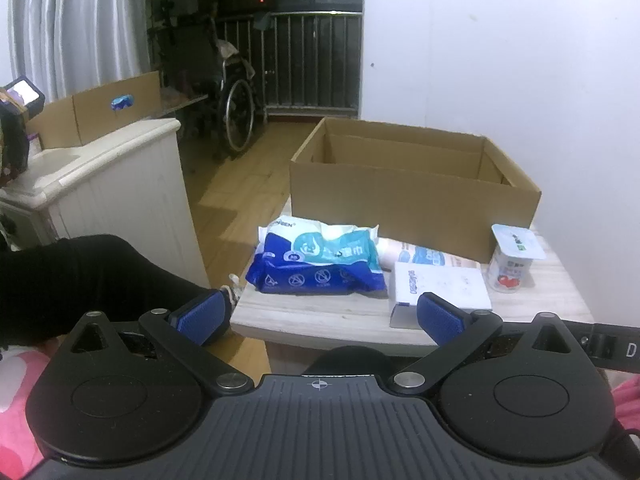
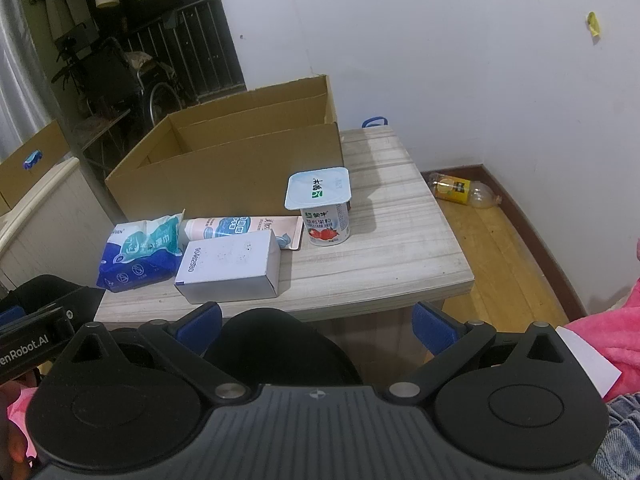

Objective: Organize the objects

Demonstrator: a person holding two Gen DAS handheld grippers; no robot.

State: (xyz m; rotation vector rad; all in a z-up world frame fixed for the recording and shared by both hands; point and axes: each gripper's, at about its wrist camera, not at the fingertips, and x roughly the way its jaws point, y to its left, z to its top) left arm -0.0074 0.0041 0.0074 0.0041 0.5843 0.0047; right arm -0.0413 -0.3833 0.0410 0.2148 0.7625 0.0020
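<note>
White box (image 2: 228, 266) printed "90462580" lies near both wide-spread, unladen grippers (image 1: 320, 314) (image 2: 318, 326).

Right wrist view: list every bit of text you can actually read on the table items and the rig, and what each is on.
"90462580": side of the white box.
"enRobot.AI": partly cut-off label on the left gripper's body, at the frame's left edge.
"...BEN": cropped brand on the blue wipes pack.
Yogurt cup: Chinese print on lid and side, too blurred to read.
Tube: print too small.
Cardboard box: no text visible.
</note>
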